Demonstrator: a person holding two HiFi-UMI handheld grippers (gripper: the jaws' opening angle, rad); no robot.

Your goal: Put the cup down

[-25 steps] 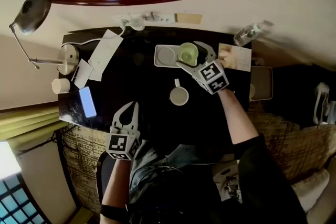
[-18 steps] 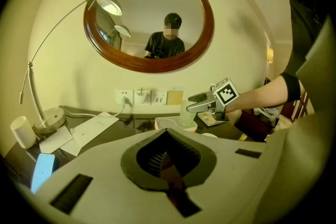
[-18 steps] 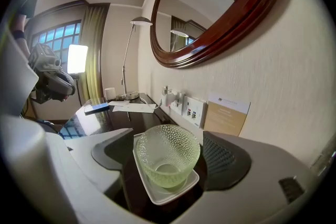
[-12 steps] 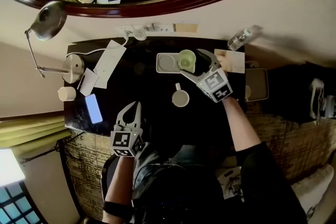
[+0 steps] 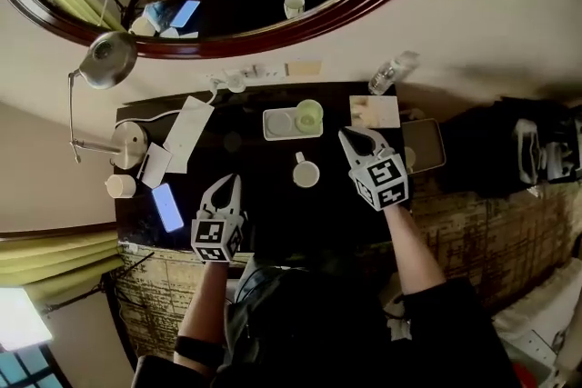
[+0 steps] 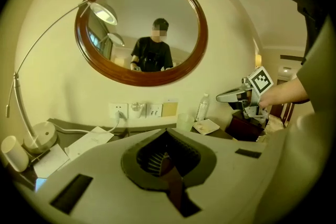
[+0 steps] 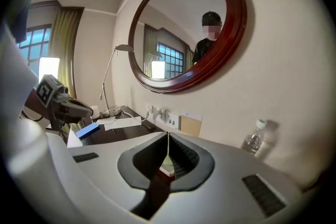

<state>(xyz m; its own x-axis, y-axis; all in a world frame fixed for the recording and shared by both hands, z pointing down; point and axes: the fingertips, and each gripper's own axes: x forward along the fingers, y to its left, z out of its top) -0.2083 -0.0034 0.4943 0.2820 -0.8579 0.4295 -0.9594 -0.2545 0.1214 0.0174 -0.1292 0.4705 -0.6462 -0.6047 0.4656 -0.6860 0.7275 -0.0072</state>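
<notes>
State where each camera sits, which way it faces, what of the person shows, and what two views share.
Head view: on the head, steeply down at the black table; forearms, left hand-held gripper and right hand-held gripper show.
Left gripper view: on the left hand-held gripper, facing the mirror wall over shut jaws; the person's reflection shows.
Right gripper view: on the right one, facing that wall; its jaws have just been closing, nothing between them.
Shared: both gripper views show the mirror and water bottle.

white mug (image 5: 306, 174) centre, tray (image 5: 273, 135) with cup (image 5: 309, 114) behind
</notes>
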